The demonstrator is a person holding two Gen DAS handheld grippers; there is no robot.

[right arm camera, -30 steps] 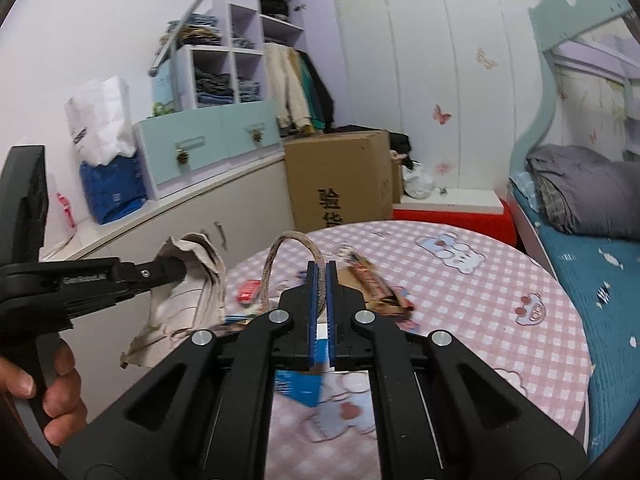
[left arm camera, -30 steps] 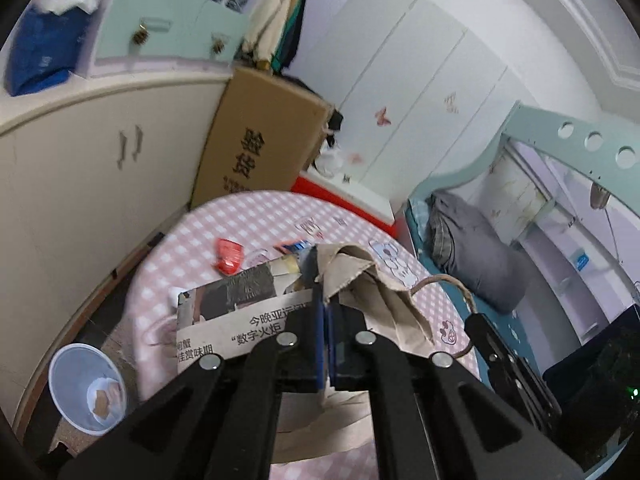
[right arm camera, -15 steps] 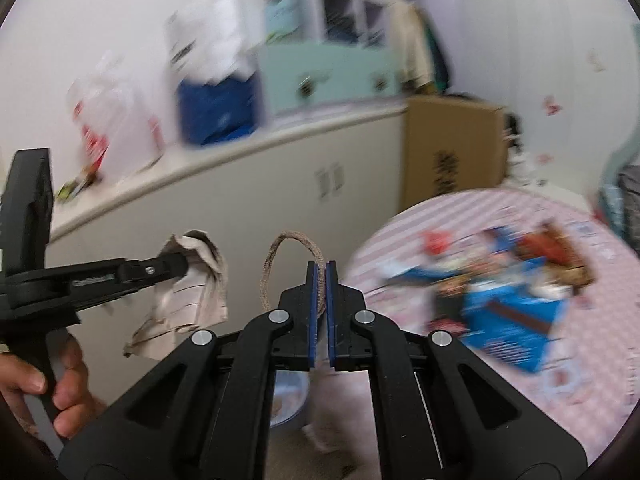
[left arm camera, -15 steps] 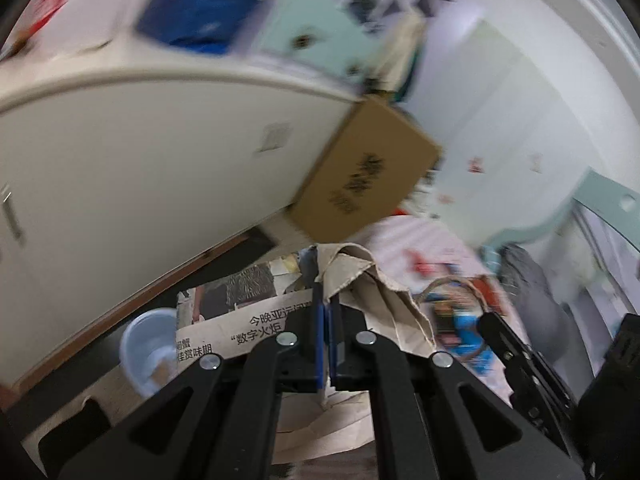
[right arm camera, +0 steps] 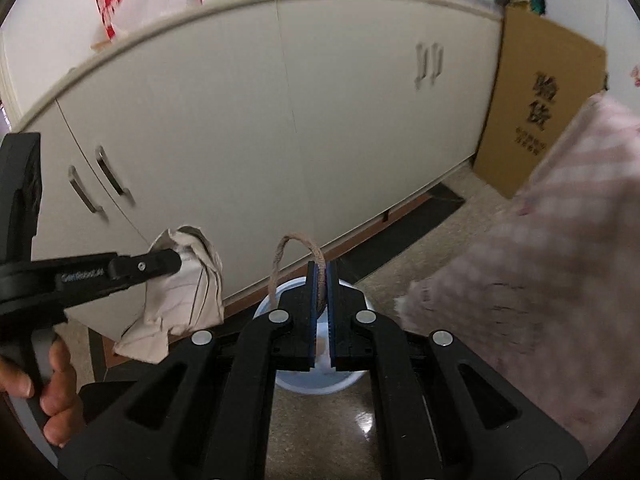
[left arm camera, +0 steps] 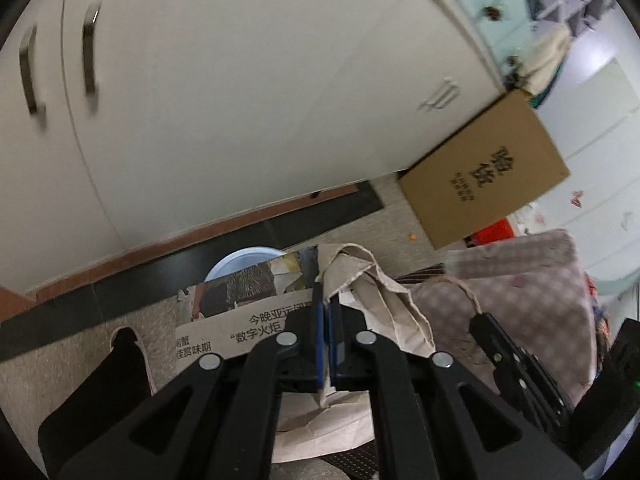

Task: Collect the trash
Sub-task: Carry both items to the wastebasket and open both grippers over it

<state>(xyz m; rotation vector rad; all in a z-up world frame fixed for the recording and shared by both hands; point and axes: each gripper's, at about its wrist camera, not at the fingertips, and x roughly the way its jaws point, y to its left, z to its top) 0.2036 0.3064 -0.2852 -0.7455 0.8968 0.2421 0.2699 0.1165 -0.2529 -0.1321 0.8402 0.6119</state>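
Note:
A paper bag (left arm camera: 244, 322) printed like a newspaper hangs between both grippers. My left gripper (left arm camera: 326, 294) is shut on the bag's crumpled beige top edge (left arm camera: 376, 280). In the right wrist view the left gripper (right arm camera: 172, 264) shows at the left with that crumpled paper (right arm camera: 188, 296) in it. My right gripper (right arm camera: 320, 278) is shut on the bag's brown rope handle (right arm camera: 298, 242). A light blue bin (right arm camera: 320, 384) stands on the floor right below the grippers. The bag half hides the bin (left arm camera: 240, 258) in the left wrist view.
A white cabinet (right arm camera: 280, 132) with metal handles runs behind the bin. A brown cardboard box (left arm camera: 484, 176) stands on the floor to the right. The table's pink checked cloth (right arm camera: 540, 280) hangs close on the right. A person's hand (right arm camera: 52, 396) holds the left gripper's grip.
Both grippers have swung off the table and down toward the floor by the cabinet, carrying the bag with them. The blue bin now lies directly beneath them.

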